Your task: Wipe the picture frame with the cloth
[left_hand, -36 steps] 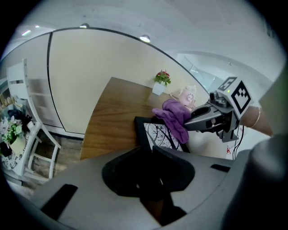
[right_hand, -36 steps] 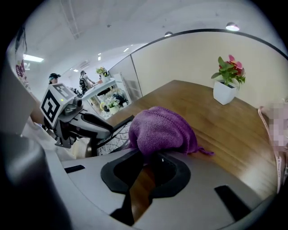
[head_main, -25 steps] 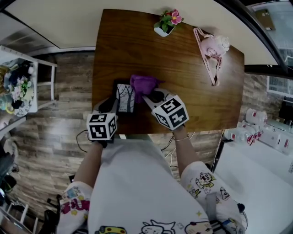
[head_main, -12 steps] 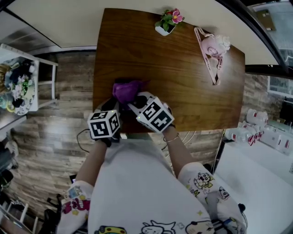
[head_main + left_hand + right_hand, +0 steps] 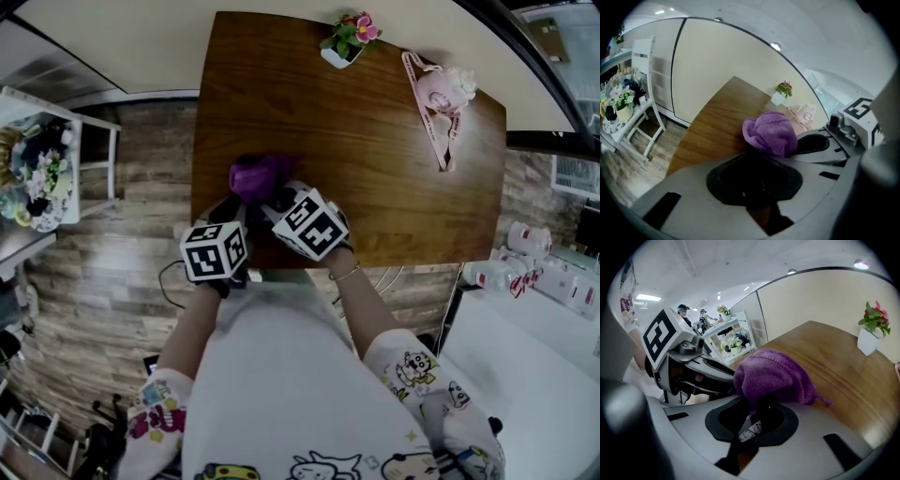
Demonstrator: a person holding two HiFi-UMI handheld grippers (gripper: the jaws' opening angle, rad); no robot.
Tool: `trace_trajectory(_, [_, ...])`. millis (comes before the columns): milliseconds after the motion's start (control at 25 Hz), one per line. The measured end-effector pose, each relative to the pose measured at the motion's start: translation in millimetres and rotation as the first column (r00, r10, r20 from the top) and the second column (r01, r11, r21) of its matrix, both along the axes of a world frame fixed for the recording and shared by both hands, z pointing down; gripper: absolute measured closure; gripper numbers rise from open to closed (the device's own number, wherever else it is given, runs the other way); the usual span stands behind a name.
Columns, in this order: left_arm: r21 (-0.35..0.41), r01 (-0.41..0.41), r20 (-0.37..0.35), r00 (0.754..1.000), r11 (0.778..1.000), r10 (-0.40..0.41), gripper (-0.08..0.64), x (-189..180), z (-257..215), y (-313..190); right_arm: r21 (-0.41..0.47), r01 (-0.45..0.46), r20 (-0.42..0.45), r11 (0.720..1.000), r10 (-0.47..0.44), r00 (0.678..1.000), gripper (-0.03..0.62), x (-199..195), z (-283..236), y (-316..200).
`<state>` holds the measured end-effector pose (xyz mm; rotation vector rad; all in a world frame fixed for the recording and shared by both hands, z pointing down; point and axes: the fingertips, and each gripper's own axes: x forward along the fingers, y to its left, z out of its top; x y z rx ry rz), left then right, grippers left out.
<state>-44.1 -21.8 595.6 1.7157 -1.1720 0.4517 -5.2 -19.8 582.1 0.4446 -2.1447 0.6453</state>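
A bunched purple cloth [image 5: 256, 177] lies over the picture frame near the table's front left edge. My right gripper [image 5: 278, 199] is shut on this cloth [image 5: 773, 375] and presses it onto the frame. Only a black-and-white sliver of the frame [image 5: 753, 428] shows between the right jaws. My left gripper [image 5: 235, 210] is shut on the frame's dark edge [image 5: 757, 161], just below the cloth [image 5: 769, 132]. In the head view the cloth and both grippers hide most of the frame. The two grippers sit side by side, almost touching.
On the wooden table [image 5: 375, 141], a white pot of pink flowers [image 5: 343, 41] stands at the far edge and a pink bag with a strap [image 5: 437, 98] lies at the far right. A white shelf unit with flowers [image 5: 42, 169] stands left of the table.
My right gripper has carried the cloth leftward and a little nearer, over the picture frame. The frame's picture, plain a second ago, is now covered. The left gripper has stayed put.
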Motion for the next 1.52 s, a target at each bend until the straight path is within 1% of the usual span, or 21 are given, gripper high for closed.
trace_trajectory(200, [-0.002,-0.004,-0.006,1.000,1.000,0.004,0.492,-0.4,0.7,0.1,0.011,-0.008,-0.025,1.000,0.008,1.000,0.546,8.6,1.1,1.7])
trace_trajectory(400, [-0.001,-0.005,-0.008,1.000,1.000,0.005,0.492,-2.4,0.4,0.7,0.024,-0.040,-0.053,0.999,0.041,0.998,0.546,25.8,0.5,3.7])
trace_trajectory(600, [-0.004,-0.002,-0.012,1.000,1.000,0.002,0.492,-2.1,0.6,1.4,0.039,-0.042,-0.084,0.998,0.045,0.995,0.546,36.8,-1.4,6.0])
trace_trajectory(960, [-0.001,-0.013,-0.010,1.000,1.000,0.013,0.492,-2.4,0.1,0.7,0.032,-0.129,-0.089,0.991,0.132,0.987,0.546,55.4,-7.1,11.4])
trace_trajectory(1120, [-0.002,-0.013,-0.011,1.000,1.000,0.013,0.492,-1.6,1.2,0.4,0.028,-0.185,-0.093,0.982,0.186,0.978,0.545,73.5,-4.4,12.2])
trace_trajectory(1280, [-0.003,-0.017,-0.010,1.000,1.000,0.017,0.492,-2.2,1.1,0.9,0.026,-0.217,-0.127,0.976,0.218,0.968,0.546,97.5,1.7,19.3])
trace_trajectory(1400, [-0.006,-0.017,-0.013,1.000,1.000,0.017,0.492,-2.2,0.8,0.5,0.025,-0.229,-0.124,0.973,0.230,0.965,0.545,106.1,-1.6,24.2])
trace_trajectory(1520, [-0.008,-0.017,-0.016,1.000,1.000,0.017,0.492,-1.7,1.3,0.2,0.019,-0.236,-0.074,0.972,0.237,0.969,0.545,99.6,-13.7,27.1])
